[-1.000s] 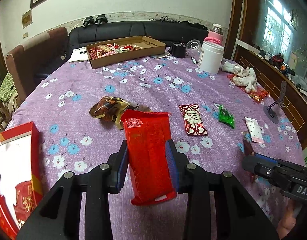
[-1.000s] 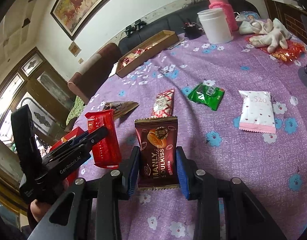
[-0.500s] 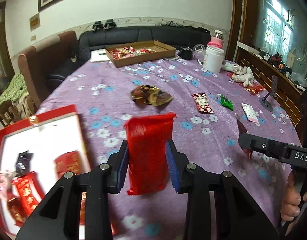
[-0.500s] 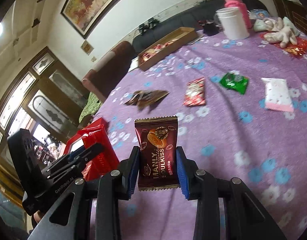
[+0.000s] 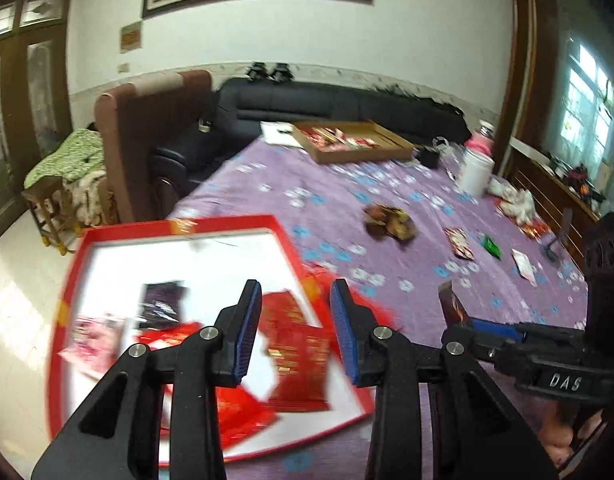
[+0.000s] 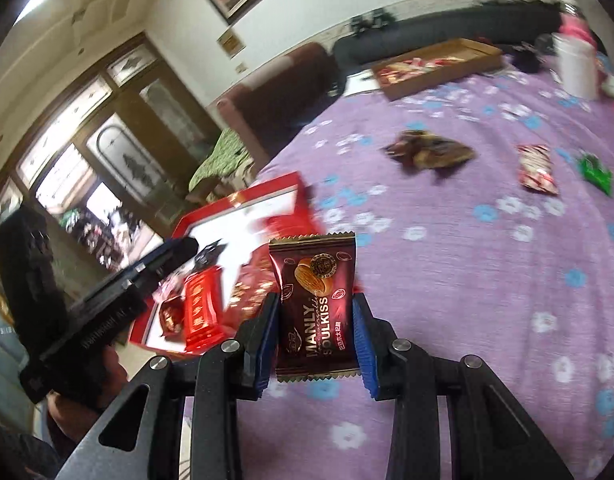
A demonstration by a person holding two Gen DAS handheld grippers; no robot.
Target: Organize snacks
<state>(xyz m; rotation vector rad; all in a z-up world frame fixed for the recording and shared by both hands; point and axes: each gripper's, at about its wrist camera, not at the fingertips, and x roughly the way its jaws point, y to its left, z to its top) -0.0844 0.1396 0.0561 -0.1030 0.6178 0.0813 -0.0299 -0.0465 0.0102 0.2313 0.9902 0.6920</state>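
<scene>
Gripping "MANLY SOULKISS" packet (image 6: 317,304), right gripper (image 6: 316,340) jaws; left gripper (image 5: 295,334) jaws apart, empty.

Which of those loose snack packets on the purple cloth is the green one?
The small green packet, lying between the red-and-white packet and the white packet; the other loose ones are red, white or brown.

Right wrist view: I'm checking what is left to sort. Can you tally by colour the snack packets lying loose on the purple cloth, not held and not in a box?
brown and gold packet: 1
red and white packet: 1
green packet: 1
Total: 3
</scene>
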